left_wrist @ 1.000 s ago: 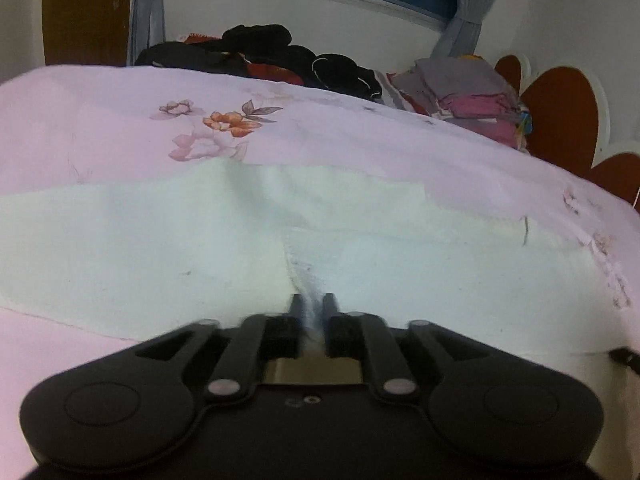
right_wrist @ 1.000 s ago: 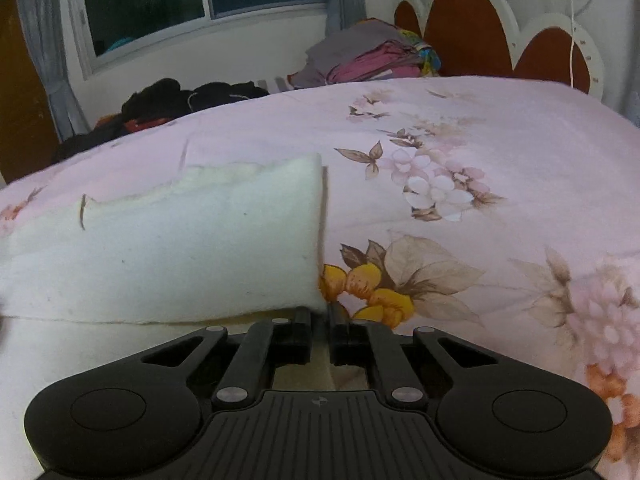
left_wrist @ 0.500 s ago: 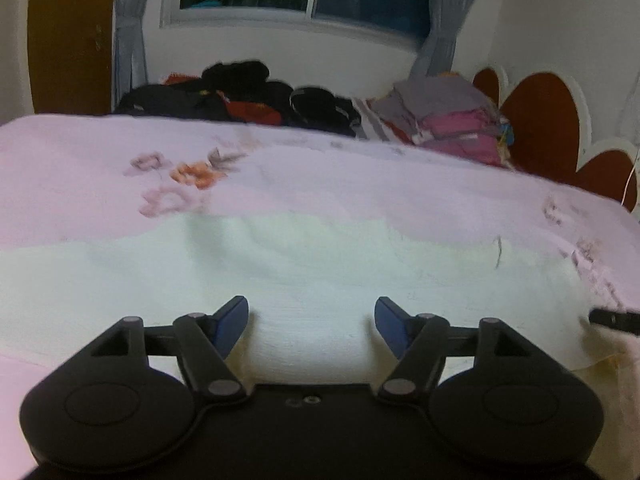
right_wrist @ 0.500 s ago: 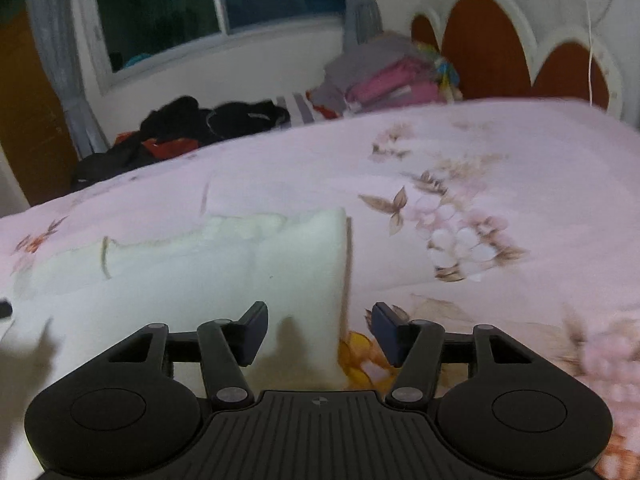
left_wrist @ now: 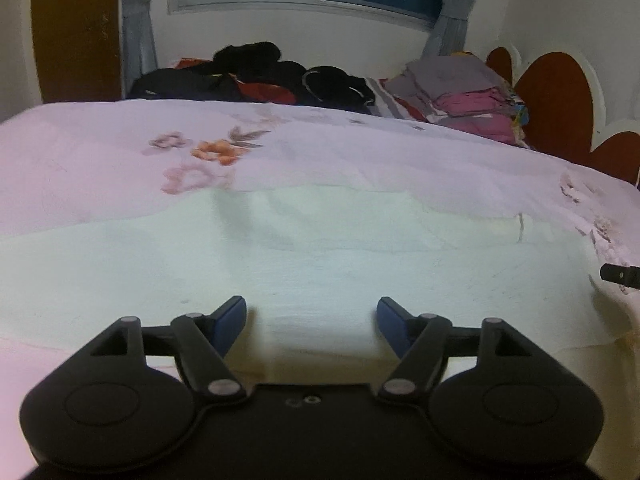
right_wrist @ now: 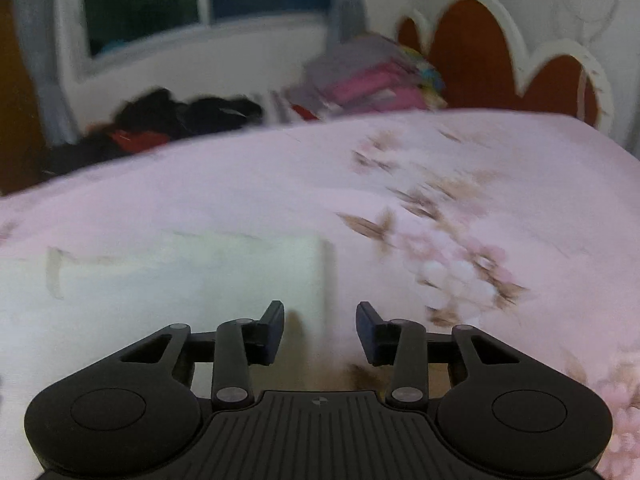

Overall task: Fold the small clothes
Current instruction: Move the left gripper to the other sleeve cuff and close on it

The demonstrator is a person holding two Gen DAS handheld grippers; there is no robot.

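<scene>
A white cloth (left_wrist: 320,256) lies folded and flat across the pink floral bedspread (left_wrist: 100,160). My left gripper (left_wrist: 310,304) hovers over the cloth's near edge. Its jaws are opening wide and nothing is pinched between the blue pads. In the right wrist view, blurred by motion, the same cloth (right_wrist: 180,280) ends at a straight right edge. My right gripper (right_wrist: 319,308) is just above that edge. Its jaws are closing, still apart, with no fabric gripped. A dark tip of the right gripper (left_wrist: 620,274) shows at the left view's right border.
A heap of dark clothes (left_wrist: 256,76) and a stack of folded grey and pink garments (left_wrist: 460,92) sit at the bed's far side under the window. A brown scalloped headboard (left_wrist: 552,92) stands at the right.
A second ago both grippers were shut on the cloth's near edge. Both have since opened and let go, and the cloth lies flat. The right jaws have narrowed since half a second ago.
</scene>
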